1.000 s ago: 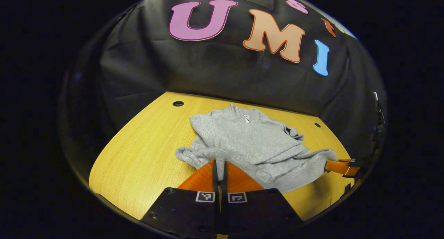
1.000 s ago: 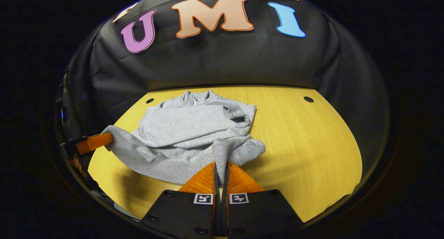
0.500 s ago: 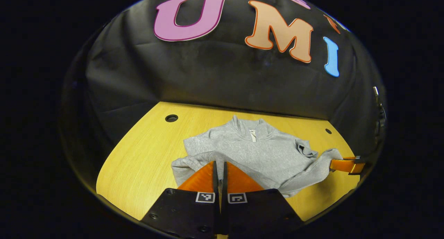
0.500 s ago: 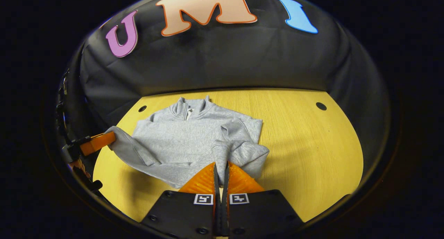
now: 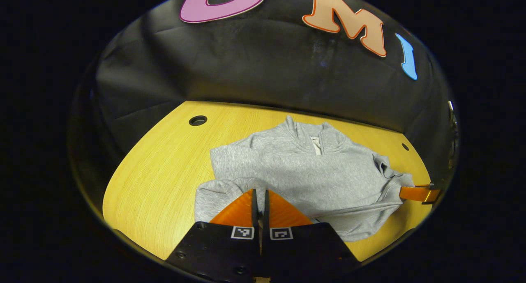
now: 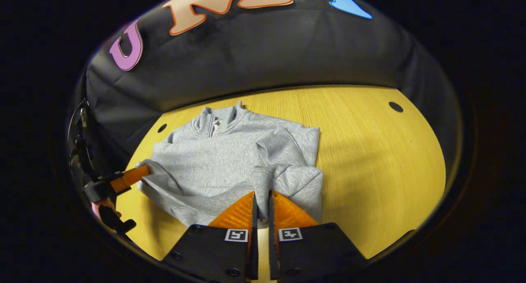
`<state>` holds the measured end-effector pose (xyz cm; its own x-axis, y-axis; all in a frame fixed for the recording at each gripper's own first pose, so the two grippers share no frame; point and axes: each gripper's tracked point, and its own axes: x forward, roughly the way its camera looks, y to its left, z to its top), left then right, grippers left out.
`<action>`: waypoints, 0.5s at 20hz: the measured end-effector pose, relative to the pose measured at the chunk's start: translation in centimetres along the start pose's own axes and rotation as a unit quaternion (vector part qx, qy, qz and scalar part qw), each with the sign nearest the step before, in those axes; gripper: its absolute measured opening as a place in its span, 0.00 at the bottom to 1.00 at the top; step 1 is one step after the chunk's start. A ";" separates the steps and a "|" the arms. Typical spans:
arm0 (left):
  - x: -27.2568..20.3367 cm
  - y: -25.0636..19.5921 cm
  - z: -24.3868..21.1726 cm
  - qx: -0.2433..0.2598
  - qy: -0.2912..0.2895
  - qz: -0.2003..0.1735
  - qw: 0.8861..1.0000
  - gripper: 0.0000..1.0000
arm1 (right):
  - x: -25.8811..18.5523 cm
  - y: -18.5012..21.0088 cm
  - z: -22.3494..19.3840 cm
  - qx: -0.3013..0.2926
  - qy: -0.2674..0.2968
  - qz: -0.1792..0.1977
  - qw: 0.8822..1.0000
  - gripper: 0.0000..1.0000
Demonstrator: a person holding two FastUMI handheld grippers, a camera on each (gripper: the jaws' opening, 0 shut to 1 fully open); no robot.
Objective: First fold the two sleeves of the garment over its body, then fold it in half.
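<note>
Left gripper view: grey garment (image 5: 304, 172) lying on the yellow worktop (image 5: 160, 168), collar toward the booth wall, both sleeves laid over its body. The left claw (image 5: 259, 201) sits at the garment's near edge with its two fingers drawn together on a fold of the grey cloth at the lower corner. At the far right of this view the right claw (image 5: 415, 192) meets the opposite corner of the garment.

Right gripper view: the same garment (image 6: 230, 159) spread ahead of the right claw (image 6: 261, 203), whose fingers stand slightly apart with a ribbed cuff or hem lying at their tips; whether both fingers press the cloth cannot be told. The left claw (image 6: 131, 177) touches the garment's edge at the left. A round hole (image 6: 395, 106) marks the worktop (image 6: 378, 164) well apart from the garment.
</note>
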<state>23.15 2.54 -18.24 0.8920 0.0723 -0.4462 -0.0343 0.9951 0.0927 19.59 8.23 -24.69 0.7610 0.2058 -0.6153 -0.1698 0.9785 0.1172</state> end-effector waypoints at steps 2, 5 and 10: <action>0.0 -0.1 0.7 0.014 -0.009 0.002 1.000 0.04 | -0.5 -0.4 1.2 0.002 -0.022 0.002 1.000 0.19; 0.2 -0.3 2.3 0.026 -0.032 -0.001 0.999 0.14 | -0.7 -0.3 2.9 0.017 -0.048 0.011 0.999 0.36; 0.3 -0.2 4.7 0.037 -0.069 0.020 0.997 0.87 | -0.7 -1.1 4.4 0.015 -0.077 -0.005 0.997 0.98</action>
<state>25.54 2.05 -14.25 0.9445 0.0964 -0.3139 -0.0423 0.9837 0.1747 22.03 7.06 -20.94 0.8498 0.1943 -0.4900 -0.1456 0.9799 0.1362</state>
